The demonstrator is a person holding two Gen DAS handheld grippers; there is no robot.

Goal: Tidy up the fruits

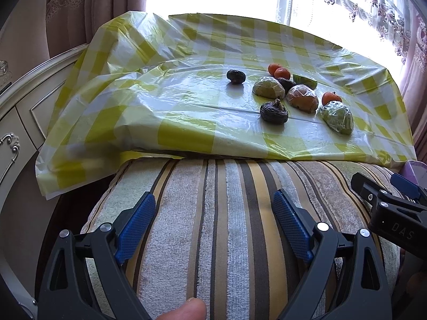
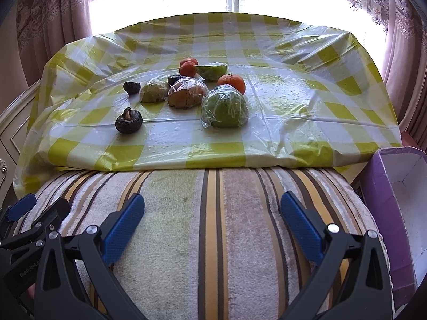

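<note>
Over the striped cushion (image 2: 213, 240) your left tool (image 1: 213, 213) and right tool (image 2: 212, 212) hang wide open, holding nothing. Ahead, the fruits (image 2: 184, 93) sit bunched on the worktop's slick cloth (image 2: 293, 106). Wrapped ones may slip or nudge the oranges (image 2: 231, 82) rolling.

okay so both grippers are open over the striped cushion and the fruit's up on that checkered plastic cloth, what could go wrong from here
1. The checkered plastic cloth is glossy and wrinkled, so round tangerines such as the front one might roll if nudged.
2. The green fruit is wrapped in loose plastic film; open fingers of the right gripper could pinch film, not fruit.
3. Fruits sit clustered and touching, so grabbing the wrapped brown fruit may knock neighbours.
</note>
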